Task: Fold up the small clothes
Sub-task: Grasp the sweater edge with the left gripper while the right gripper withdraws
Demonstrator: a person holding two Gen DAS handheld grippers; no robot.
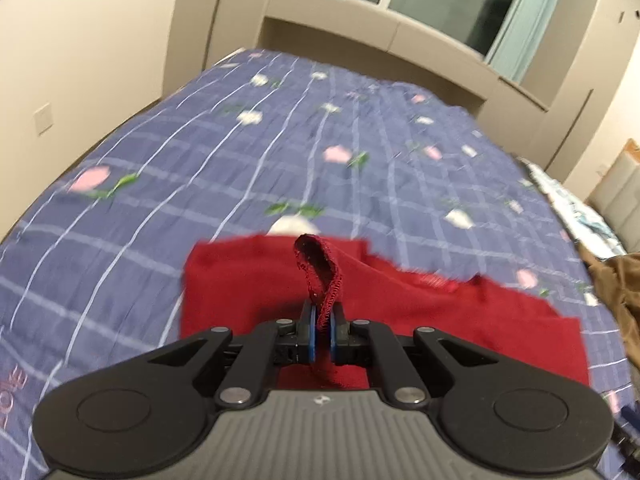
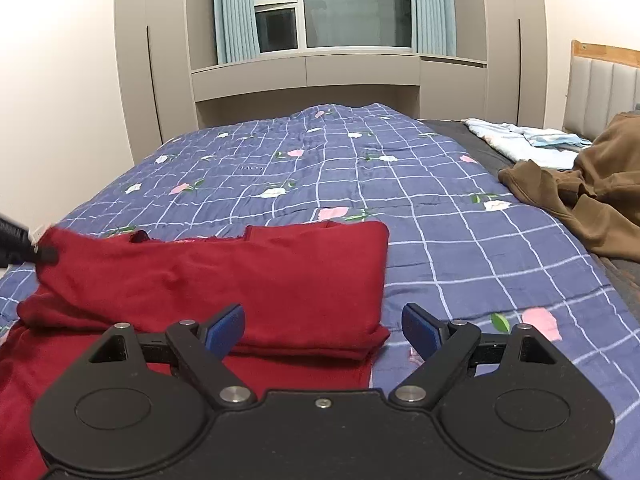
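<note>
Presently, red garment (image 2: 240,276) hem is clamped in left gripper (image 1: 322,316) for folding over; right gripper (image 2: 323,330) held wide open, empty, above bedspread (image 2: 460,248).

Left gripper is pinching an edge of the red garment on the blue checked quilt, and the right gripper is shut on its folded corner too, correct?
Not quite. The right gripper is open: the right wrist view shows its blue fingers spread wide, holding nothing above the red garment. The rest holds: the left gripper pinches the garment's edge over the blue checked quilt.
</note>
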